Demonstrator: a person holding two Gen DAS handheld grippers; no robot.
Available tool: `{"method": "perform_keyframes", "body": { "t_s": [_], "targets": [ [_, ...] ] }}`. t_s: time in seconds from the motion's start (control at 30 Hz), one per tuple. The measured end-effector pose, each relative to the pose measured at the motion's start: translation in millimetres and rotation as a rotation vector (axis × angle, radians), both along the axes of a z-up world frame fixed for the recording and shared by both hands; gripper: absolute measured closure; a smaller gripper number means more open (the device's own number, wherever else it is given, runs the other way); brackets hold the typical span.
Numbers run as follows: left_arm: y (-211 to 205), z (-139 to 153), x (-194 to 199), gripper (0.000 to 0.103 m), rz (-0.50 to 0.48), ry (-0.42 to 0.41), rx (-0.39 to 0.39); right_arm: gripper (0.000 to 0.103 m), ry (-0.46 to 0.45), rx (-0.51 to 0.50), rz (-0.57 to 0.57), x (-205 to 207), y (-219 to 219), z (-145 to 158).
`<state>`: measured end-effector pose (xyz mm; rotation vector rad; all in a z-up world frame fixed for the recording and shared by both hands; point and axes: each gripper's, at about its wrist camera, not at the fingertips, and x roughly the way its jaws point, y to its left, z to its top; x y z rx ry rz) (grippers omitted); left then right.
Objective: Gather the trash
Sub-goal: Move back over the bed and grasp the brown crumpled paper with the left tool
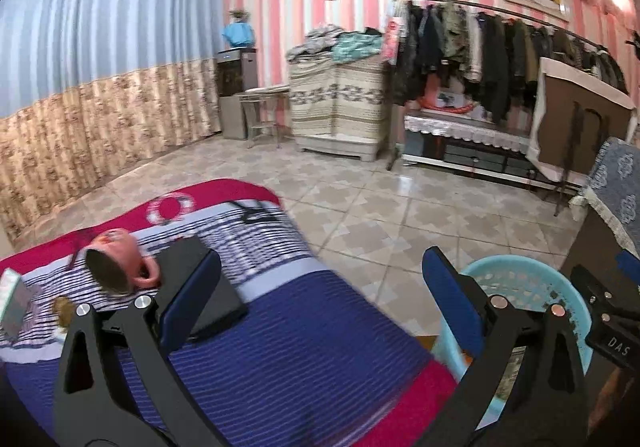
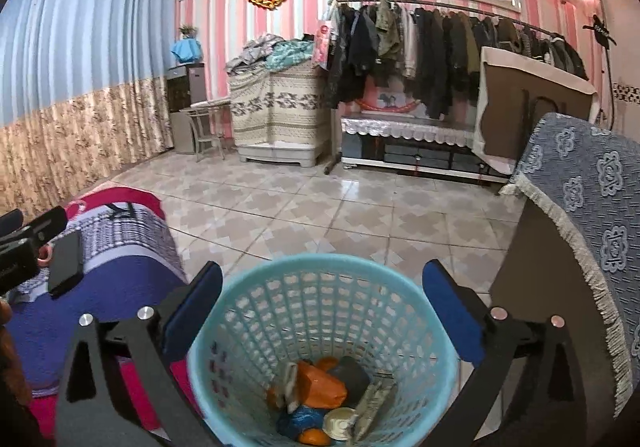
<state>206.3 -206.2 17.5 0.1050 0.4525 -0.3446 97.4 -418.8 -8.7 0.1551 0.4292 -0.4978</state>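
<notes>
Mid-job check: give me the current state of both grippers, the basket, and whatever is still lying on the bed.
Left gripper: open, empty, over the bed.
Right gripper: open, empty, above the basket.
Turquoise plastic lattice basket: upright, holding trash at the bottom.
Orange plastic bag: inside the basket.
Round metal can lid: inside the basket.
Pink cup: tipped on its side on the bed.
Flat black rectangular object: lying on the striped bedspread.

Bright indoor light, fisheye warp, slight blur.
</notes>
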Motion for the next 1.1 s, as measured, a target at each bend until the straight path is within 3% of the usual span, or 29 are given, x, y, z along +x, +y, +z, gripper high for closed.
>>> {"method": "perform_keyframes", "body": {
  "t_s": [0.53, 0.9, 1.1],
  "targets": [
    [140.1, 1.6, -18.4, 0.006, 0.219, 0.005, 0.050, 0.005, -0.007, -0.026, 0.207, 33.8, 96.8, 9.3],
    [218.1, -26.8, -19.3, 0.006, 0.355, 0.046, 0.106, 0.005, 0.027, -0.014, 0.337, 63.0, 157.2, -5.1],
    [254.6, -48.7, 5.5, 0.006, 0.411, 0.124, 0.091, 0.005, 0.055, 0.003, 0.380, 79.0, 176.3, -18.7]
  ]
}}
